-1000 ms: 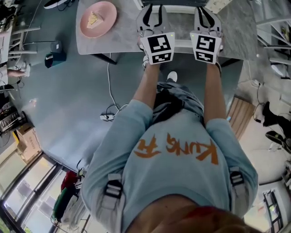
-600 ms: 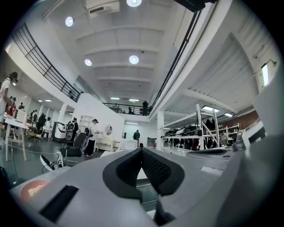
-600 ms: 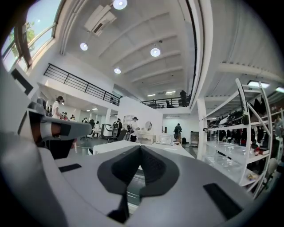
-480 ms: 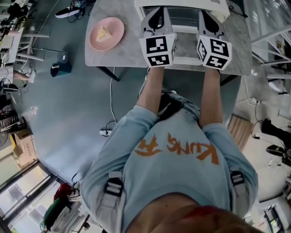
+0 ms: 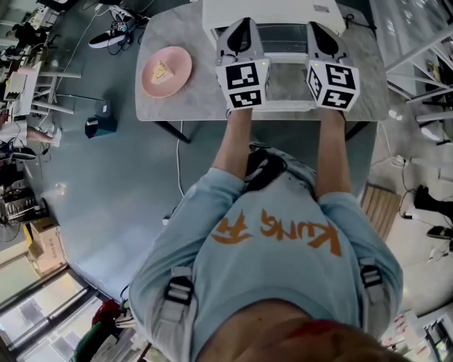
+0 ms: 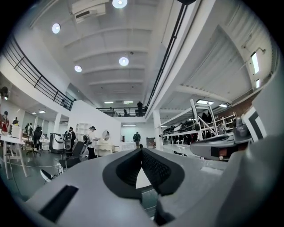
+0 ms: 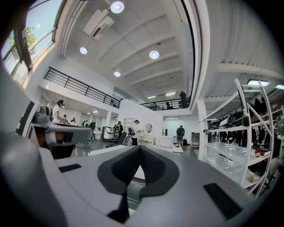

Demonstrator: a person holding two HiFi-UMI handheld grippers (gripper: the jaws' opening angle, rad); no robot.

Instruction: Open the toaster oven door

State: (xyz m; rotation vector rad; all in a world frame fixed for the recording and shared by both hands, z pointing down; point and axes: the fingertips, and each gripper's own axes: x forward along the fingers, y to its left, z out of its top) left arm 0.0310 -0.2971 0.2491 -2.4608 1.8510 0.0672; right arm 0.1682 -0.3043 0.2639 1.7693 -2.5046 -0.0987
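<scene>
White oven (image 5: 272, 13) sits on the surface (image 5: 177, 99) in the head view, more in sight than 1 second back. Its door (image 5: 287, 81) looks folded down flat, but I can't be sure. Left gripper view: the left hand-held gripper (image 6: 142, 151) has just clenched shut on nothing. Right gripper view: the right hand-held gripper (image 7: 139, 150) is clenched, empty too. Neither holds the door right now.

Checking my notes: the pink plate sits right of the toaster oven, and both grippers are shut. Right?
No: the plate lies left of the toaster oven, as the head view shows. Both the left gripper and the right gripper are shut.
</scene>
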